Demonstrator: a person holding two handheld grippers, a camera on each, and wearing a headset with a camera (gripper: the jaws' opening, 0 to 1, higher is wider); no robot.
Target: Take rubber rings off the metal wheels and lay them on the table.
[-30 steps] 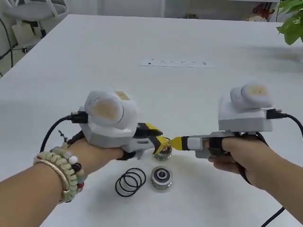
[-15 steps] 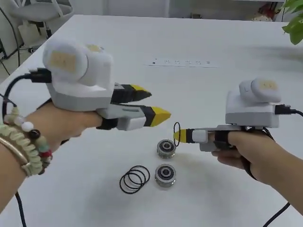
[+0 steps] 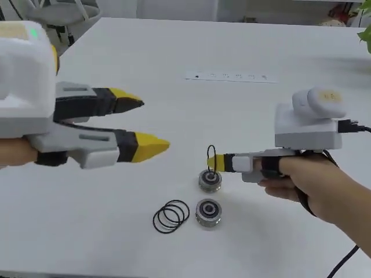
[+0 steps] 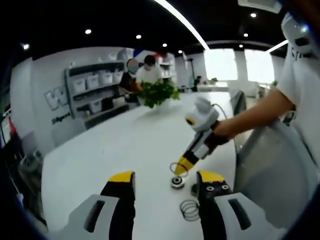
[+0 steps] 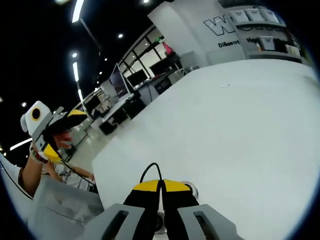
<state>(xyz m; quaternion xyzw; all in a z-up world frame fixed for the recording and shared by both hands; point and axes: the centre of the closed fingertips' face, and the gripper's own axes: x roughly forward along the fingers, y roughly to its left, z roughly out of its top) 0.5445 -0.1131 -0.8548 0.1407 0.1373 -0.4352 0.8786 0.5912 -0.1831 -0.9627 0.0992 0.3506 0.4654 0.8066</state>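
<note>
Left tool (image 3: 153, 124), spread and empty, is cut off at the left edge; right tool (image 3: 217, 163) pinches a rubber ring (image 3: 208, 157). Wall lettering (image 4: 52, 98) is unreadable beyond "W".

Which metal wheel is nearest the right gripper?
The farther wheel, directly under the right gripper pinching a rubber ring; the nearer wheel sits beside loose rings.

L hand-held gripper (image 3: 146, 124) up high over desk's (image 3: 261, 116) left side, jaws spread wide w/ nothing between, yellow tips aimed right. R hand-held gripper (image 3: 215, 164) low nr desk's near edge, level, pointing left, jaws pinched tight on rubber ring (image 3: 211, 156), ring upright. R hand (image 3: 301, 180) wrapped round grip, forearm in from right.
</note>
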